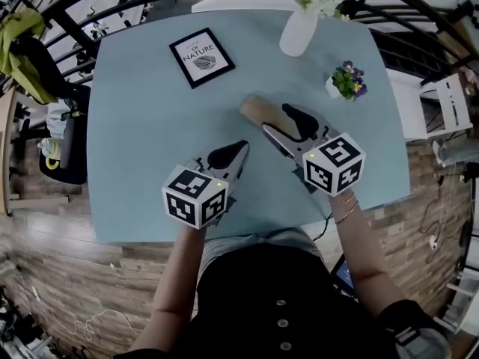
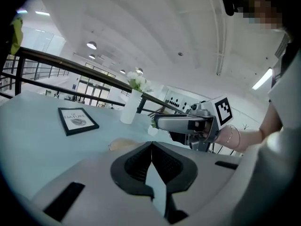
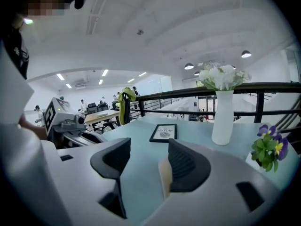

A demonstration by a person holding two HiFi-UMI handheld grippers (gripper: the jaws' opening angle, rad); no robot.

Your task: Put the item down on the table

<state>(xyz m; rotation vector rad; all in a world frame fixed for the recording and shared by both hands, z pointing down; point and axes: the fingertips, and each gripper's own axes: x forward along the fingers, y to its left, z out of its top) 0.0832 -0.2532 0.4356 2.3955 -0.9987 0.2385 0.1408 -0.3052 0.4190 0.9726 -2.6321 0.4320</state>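
Pale blue table (image 1: 135, 126): tan rounded oblong item (image 1: 257, 109) lying at centre, well clear of edges. Right gripper (image 1: 288, 128) over it, jaws spread, pinching nothing. Left gripper (image 1: 228, 158) alongside, jaws pressed together, empty.

- A tan, oblong item (image 1: 257, 111) with a rounded far end, plain and matte
- It lies flat on the pale blue table (image 1: 142, 126), near the middle
- From above only its far part shows
- From low down it reads as a thin, flat slab (image 2: 123, 144)
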